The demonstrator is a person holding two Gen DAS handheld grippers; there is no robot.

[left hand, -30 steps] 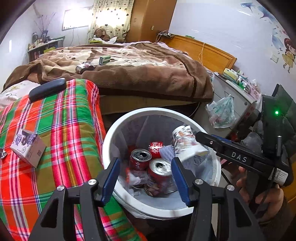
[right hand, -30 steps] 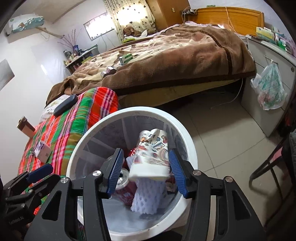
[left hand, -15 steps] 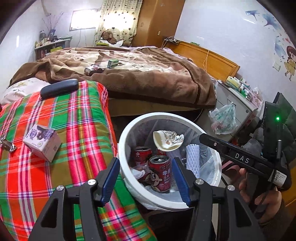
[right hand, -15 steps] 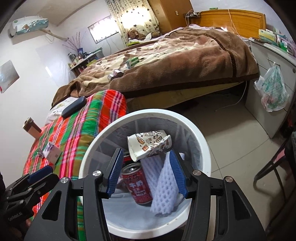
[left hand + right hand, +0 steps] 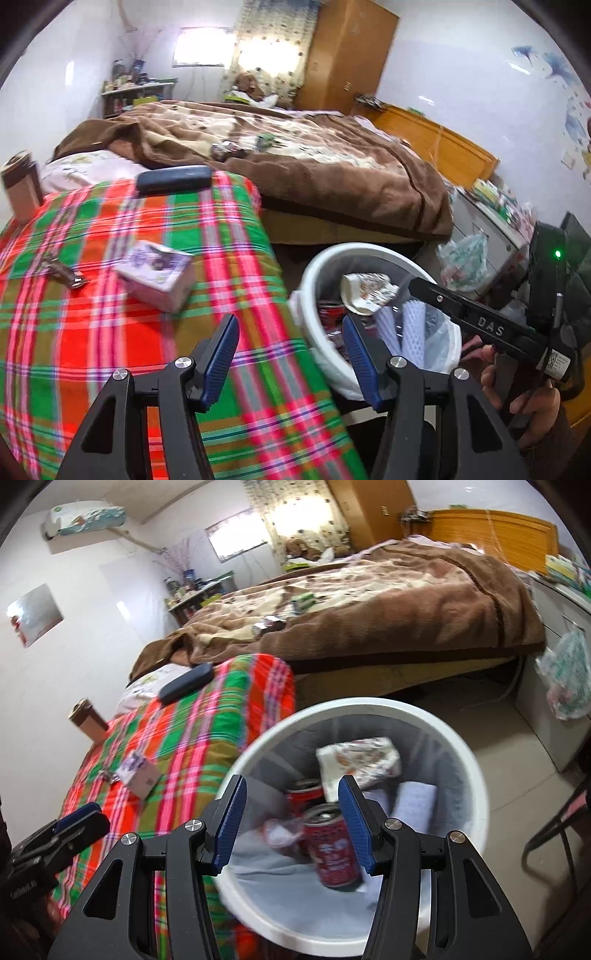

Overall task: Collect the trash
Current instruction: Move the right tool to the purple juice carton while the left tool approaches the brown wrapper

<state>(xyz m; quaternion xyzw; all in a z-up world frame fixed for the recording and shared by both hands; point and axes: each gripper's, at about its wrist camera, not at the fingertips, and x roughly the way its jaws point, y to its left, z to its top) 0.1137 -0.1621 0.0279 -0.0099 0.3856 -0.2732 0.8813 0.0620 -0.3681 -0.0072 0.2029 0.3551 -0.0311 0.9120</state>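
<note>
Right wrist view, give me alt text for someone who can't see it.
An open, empty hand-held gripper hovers over a round white trash bin holding red drink cans, a crumpled printed paper cup and white foam netting. A red-and-green plaid blanket lies left.

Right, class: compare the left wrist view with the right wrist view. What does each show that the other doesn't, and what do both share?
Left wrist only: a hand holding the right gripper, and wall stickers.
Right wrist only: an air conditioner and a whole red can in the bin.
Both: the white bin, crumpled paper cup, plaid cloth, small box, brown blanket.
</note>
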